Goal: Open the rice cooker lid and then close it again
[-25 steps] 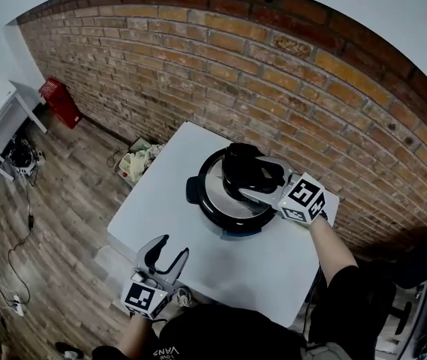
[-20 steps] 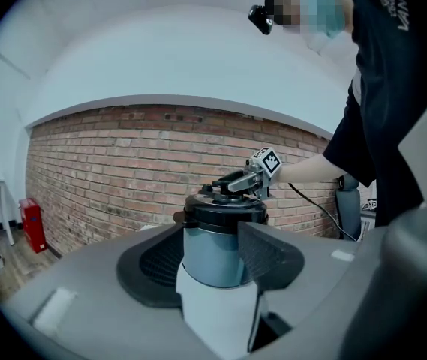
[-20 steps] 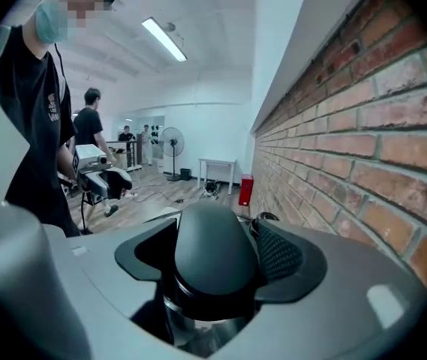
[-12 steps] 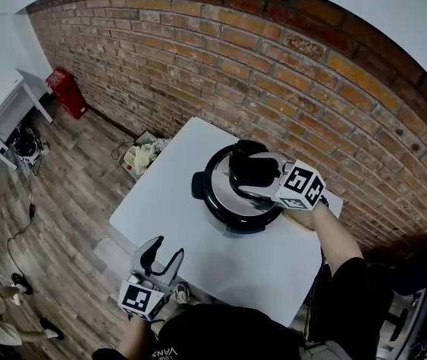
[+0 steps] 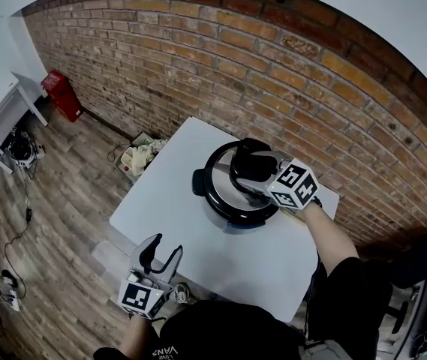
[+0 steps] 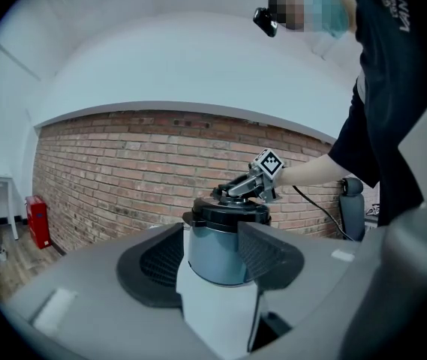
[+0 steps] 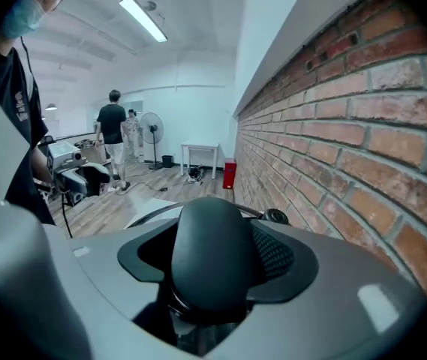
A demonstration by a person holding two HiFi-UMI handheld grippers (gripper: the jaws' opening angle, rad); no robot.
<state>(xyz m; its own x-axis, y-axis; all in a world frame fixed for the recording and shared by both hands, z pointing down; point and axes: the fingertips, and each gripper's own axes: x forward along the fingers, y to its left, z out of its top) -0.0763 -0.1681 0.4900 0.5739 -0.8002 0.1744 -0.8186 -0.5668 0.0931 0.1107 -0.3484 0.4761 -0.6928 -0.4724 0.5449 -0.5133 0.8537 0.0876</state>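
Risk check, near to far:

- Left gripper (image 5: 166, 247): jaws apart, nothing between them. It hangs off the near edge of the table (image 5: 160, 201), well apart from the pot. Nothing braces the pot, so any sideways pull from the other hand goes straight into it.
- Rice cooker (image 5: 228, 210): sits toward the table's far right side, near the brick wall (image 5: 273, 73). The lid (image 5: 218, 184) looks seated flat on the body.
- Right gripper (image 5: 252, 172): over the lid, angled down, with the lid's black knob (image 7: 213, 253) between the jaws. The jaws are closing around it. I can't confirm the pads are pressing yet.

Failure modes as I see them:
1. The knob is rounded and smooth. If the pads land high or off-centre, it squirts out on the pull and the lid drops back hard.
2. Pulling before the jaws are fully on has the same result.
3. I can't tell if the lid is hinged, latched or loose. If it sticks, a straight lift drags or tips the whole cooker, which is unbraced.
4. A pull angled toward the wall side walks the pot toward the far table edge.
5. On reclosing, a skewed lid may sit on the rim and not seat.
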